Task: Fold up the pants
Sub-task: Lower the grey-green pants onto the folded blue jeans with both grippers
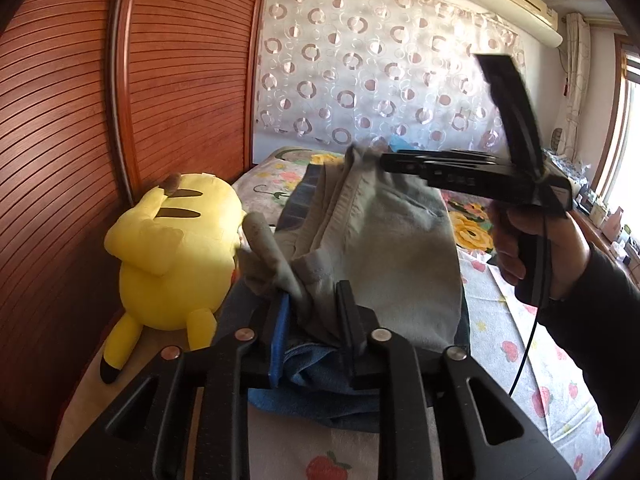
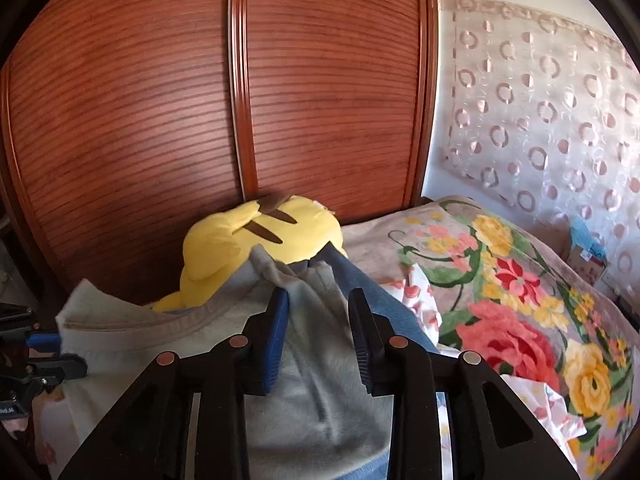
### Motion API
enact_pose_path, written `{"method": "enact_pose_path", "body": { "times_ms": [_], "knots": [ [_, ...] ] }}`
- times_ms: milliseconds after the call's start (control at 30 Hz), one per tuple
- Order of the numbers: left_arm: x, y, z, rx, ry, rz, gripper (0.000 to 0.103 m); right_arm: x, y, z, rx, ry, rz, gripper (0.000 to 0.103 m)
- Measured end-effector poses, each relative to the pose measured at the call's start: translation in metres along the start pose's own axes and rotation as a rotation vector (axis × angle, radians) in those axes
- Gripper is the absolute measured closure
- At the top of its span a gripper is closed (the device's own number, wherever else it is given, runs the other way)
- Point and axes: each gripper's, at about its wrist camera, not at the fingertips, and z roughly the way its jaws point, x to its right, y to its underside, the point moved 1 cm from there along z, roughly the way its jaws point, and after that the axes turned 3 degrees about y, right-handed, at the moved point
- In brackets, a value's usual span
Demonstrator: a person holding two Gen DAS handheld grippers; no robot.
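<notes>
Grey pants (image 1: 384,248) hang lifted over the bed, above blue jeans (image 1: 316,384) lying on it. My left gripper (image 1: 314,300) has its jaws around a bunched corner of the grey pants. My right gripper (image 1: 384,160) shows in the left wrist view, held by a hand, at the far top edge of the pants. In the right wrist view the grey pants (image 2: 320,380) lie between the right gripper's (image 2: 320,312) fingers, which stand apart with cloth bunched between them. The left gripper (image 2: 60,352) shows at the left edge, on the other corner.
A yellow plush toy (image 1: 176,248) lies on the bed against the wooden slatted wardrobe (image 1: 180,80). A floral blanket (image 2: 520,300) covers the bed's right side. A patterned curtain (image 1: 380,72) hangs behind. A cluttered sill (image 1: 612,220) stands at the far right.
</notes>
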Motion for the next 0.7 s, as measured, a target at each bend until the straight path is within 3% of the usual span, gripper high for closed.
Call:
{"method": "enact_pose_path", "body": {
  "times_ms": [133, 267, 400, 533, 700],
  "knots": [
    [0.003, -0.004, -0.009, 0.024, 0.010, 0.005, 0.075, 0.003, 0.007, -0.030, 0.048, -0.025, 0.031, 0.071],
    [0.011, -0.011, -0.006, 0.032, 0.023, 0.029, 0.061, 0.004, 0.024, -0.038, 0.033, -0.084, 0.043, 0.071],
    [0.020, -0.011, 0.004, 0.031, 0.034, 0.070, 0.056, 0.008, 0.033, -0.023, -0.018, -0.070, 0.029, 0.071],
    [0.016, 0.001, 0.031, -0.051, -0.019, 0.099, 0.056, 0.015, 0.022, -0.002, -0.040, -0.047, 0.050, 0.071],
    [0.004, 0.013, 0.046, -0.090, -0.010, 0.078, 0.056, 0.023, 0.019, 0.027, -0.073, -0.045, 0.097, 0.071]
  ]
}}
